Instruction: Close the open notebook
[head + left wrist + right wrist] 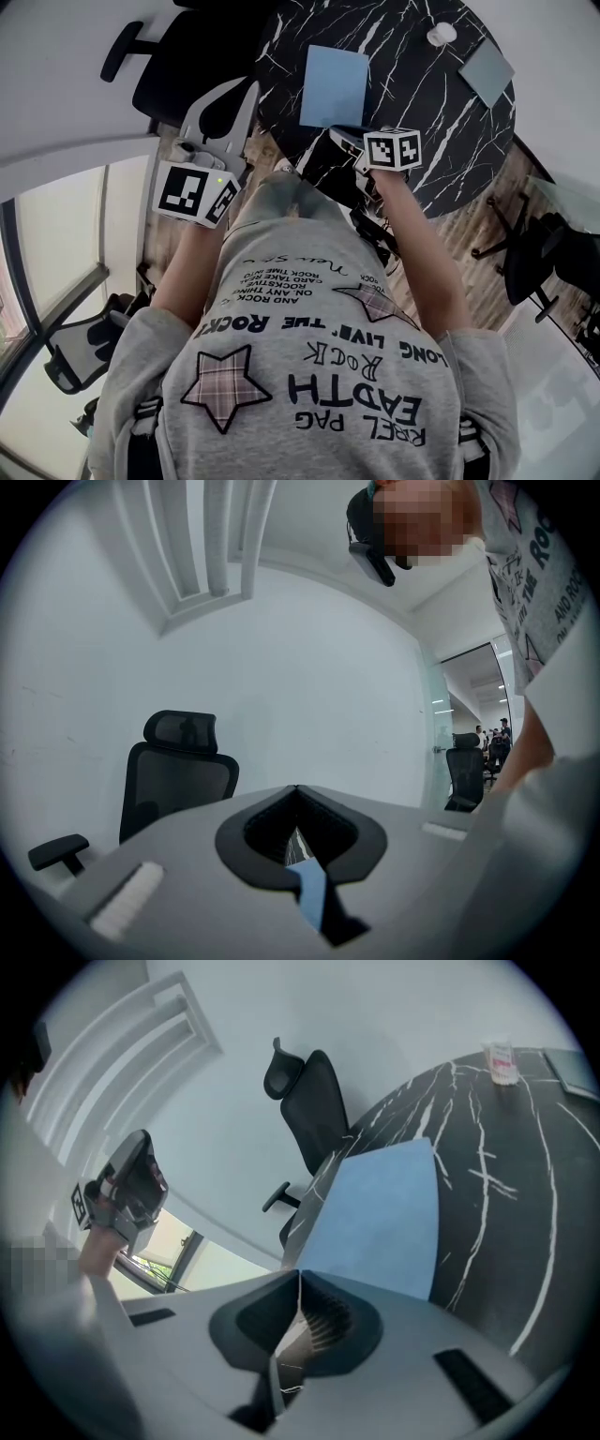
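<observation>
Blue notebook [333, 84] closed, flat on marble table [450, 122], just ahead of right gripper [298, 1277]; jaws clenched, empty. Left gripper [296, 789] off tbl to the side, clenched too, w/ nothing held

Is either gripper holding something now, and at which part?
Nothing is held. The left gripper and the right gripper both have jaws together with nothing between; the blue notebook lies flat on the table.
</observation>
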